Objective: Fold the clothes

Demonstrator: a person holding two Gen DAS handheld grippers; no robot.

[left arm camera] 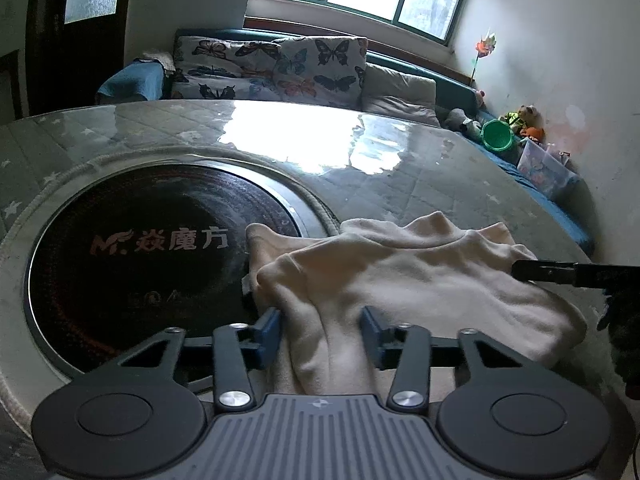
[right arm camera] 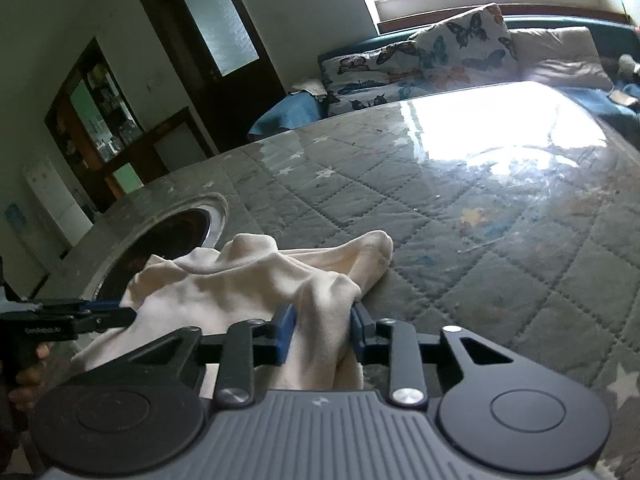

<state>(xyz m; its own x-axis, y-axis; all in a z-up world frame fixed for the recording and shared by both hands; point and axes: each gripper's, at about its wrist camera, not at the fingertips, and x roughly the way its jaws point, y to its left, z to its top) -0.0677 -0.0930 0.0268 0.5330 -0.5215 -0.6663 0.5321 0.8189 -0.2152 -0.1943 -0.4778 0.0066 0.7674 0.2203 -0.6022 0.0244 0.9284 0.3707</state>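
A cream garment (left arm camera: 420, 276) lies crumpled on the quilted table cover (left arm camera: 400, 184), with one edge over the round black heater plate (left arm camera: 140, 248) set into the table. My left gripper (left arm camera: 322, 320) is shut on a bunched fold at the garment's near edge, its blue pads pressing the cloth from both sides. My right gripper (right arm camera: 322, 316) is shut on another fold of the same garment (right arm camera: 224, 288). Each gripper also shows in the other's view: the right gripper (left arm camera: 520, 270) at the cloth's right side, the left gripper (right arm camera: 120, 314) at its left side, held by a hand (right arm camera: 32, 376).
The table (right arm camera: 440, 208) stretches bare and glossy beyond the garment, with window glare on it. Behind it stands a sofa with butterfly cushions (left arm camera: 280, 68). A green bucket (left arm camera: 498, 136), toys and a plastic box (left arm camera: 544, 168) sit at the right. A dark door (right arm camera: 216, 40) is at the left.
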